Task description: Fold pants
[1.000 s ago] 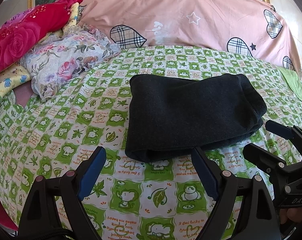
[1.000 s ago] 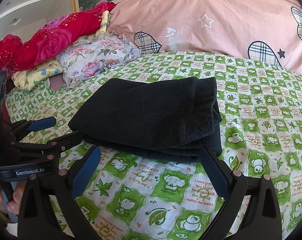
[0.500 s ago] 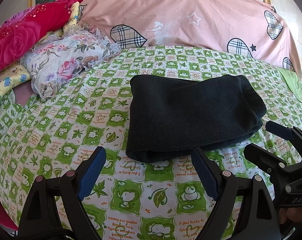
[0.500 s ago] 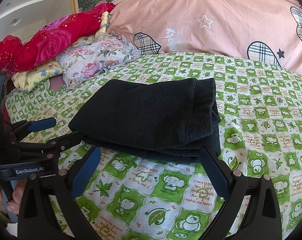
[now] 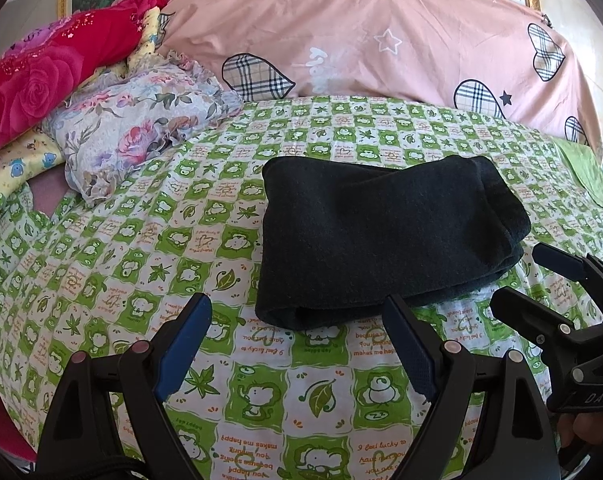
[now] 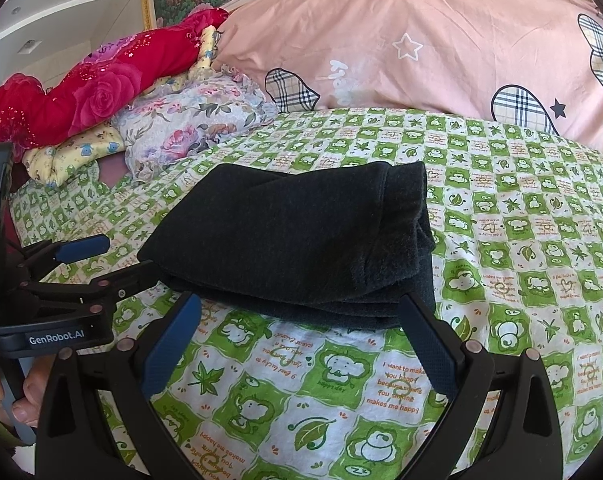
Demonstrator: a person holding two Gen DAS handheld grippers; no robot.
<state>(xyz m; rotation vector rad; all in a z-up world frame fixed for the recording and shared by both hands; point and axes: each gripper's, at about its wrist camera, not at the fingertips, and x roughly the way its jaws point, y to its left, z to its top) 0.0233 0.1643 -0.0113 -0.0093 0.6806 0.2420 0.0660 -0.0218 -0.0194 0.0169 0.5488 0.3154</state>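
The dark pants [image 5: 381, 236] lie folded in a compact stack on the green-checked bed sheet [image 5: 141, 240]; they also show in the right wrist view [image 6: 297, 240]. My left gripper [image 5: 297, 320] is open and empty, just short of the stack's near edge. My right gripper [image 6: 301, 320] is open and empty, its fingertips at the stack's near edge. The right gripper shows at the right of the left wrist view [image 5: 541, 280], and the left gripper shows at the left of the right wrist view [image 6: 101, 260], both open.
A pink duvet with plaid hearts [image 5: 381, 40] lies along the head of the bed. A floral pillow [image 5: 141, 120] and a red rose blanket [image 5: 41, 80] are piled at the far left. A green cloth [image 5: 589, 176] lies at the far right.
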